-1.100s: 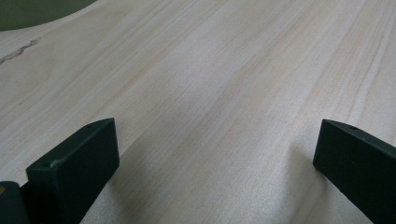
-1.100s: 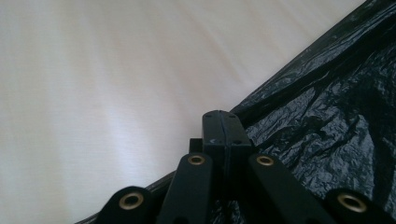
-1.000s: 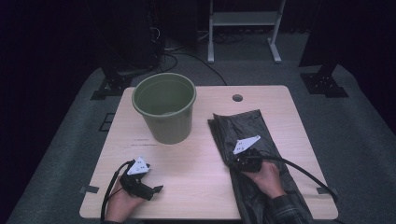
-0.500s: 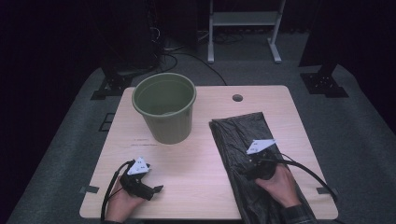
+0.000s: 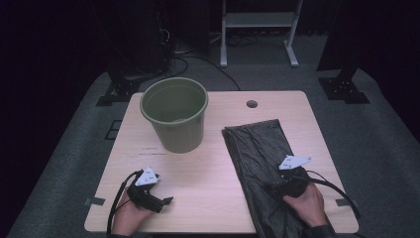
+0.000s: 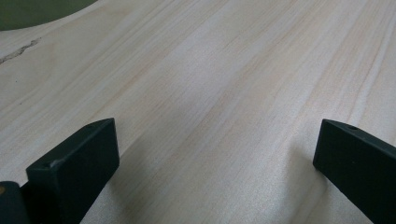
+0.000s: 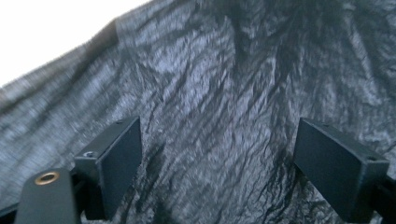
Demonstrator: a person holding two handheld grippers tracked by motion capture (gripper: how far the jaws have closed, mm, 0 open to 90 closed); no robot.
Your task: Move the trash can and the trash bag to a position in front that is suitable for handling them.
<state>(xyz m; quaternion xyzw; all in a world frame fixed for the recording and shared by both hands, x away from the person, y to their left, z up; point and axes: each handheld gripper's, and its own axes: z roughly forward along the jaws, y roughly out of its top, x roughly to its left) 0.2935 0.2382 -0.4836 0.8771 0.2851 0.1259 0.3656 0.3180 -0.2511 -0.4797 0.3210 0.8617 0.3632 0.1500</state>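
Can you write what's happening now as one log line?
right gripper: open, just opened over black bag, nothing gripped | left gripper: open on table

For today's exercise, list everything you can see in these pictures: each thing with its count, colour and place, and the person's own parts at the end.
Bucket: one, green, upright on the far left part of the table.
Bag: one, black, crinkled plastic, lying flat on the right part of the table, its near end running past the near edge.
Table: one, pale wood, with a small round hole near its far edge.
Carpet: grey, around the table.
Stand: one, pale metal, behind the table.
Left gripper: one, black, jaws open over bare wood, near left.
Right gripper: one, black, jaws just opened, over the bag, pads not pressing it.
Hands: two, at the near edge, each holding a gripper.
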